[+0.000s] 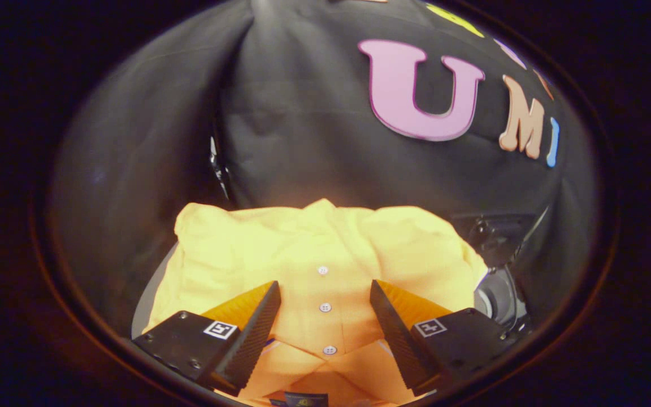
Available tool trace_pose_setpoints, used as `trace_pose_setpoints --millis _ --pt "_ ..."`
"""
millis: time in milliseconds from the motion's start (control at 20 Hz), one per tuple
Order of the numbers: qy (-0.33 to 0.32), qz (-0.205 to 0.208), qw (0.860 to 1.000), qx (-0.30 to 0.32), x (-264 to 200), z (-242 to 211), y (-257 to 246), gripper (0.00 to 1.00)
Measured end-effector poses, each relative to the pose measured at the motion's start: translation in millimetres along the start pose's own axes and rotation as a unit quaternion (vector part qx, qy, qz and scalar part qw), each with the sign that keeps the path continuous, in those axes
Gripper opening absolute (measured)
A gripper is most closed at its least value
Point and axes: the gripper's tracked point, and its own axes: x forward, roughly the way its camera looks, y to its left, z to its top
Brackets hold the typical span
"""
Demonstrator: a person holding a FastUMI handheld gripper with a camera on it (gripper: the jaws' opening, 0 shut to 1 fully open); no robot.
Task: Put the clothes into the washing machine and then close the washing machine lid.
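While spread wide, claw (325, 316) | above yellow shirt (314, 254), contact unclear

The yellow shirt (314, 254) is matt woven cloth with small glossy plastic-looking buttons (325, 307), lying between the spread jaws' ribbed faces.

1. I see a bright yellow button-front shirt (314, 254), plain with no print, glowing paler where the light hits its far folds and deeper orange-yellow near the collar.
2. Its 3 small round buttons (325, 307) are white to pale grey, in a line between my spread gripper (325, 294) fingers.
3. A dark blue neck label (306, 399) sits at the collar.
4. The booth's cloth wall (280, 113) is flat black.
5. A grey rounded part (498, 299) shows beside the shirt.
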Motion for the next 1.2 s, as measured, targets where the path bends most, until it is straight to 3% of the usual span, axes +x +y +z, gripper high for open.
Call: trace_pose_setpoints --millis 200,300,400,450,750,1200 --pt "0.007 0.028 0.999 -0.035 6.1 0.5 7.1 0.91" --pt "0.012 0.038 0.998 -0.047 0.2 5.9 9.3 0.61" --pt "0.016 0.033 0.999 -0.039 0.9 0.0 11.2 0.12" --pt "0.019 0.033 0.999 -0.034 0.0 -0.3 10.4 0.05" --pt "0.006 0.087 0.989 0.121 -16.2 18.8 11.2 0.01" --pt "-0.078 0.069 0.992 0.075 -79.1 89.2 -16.6 0.01"
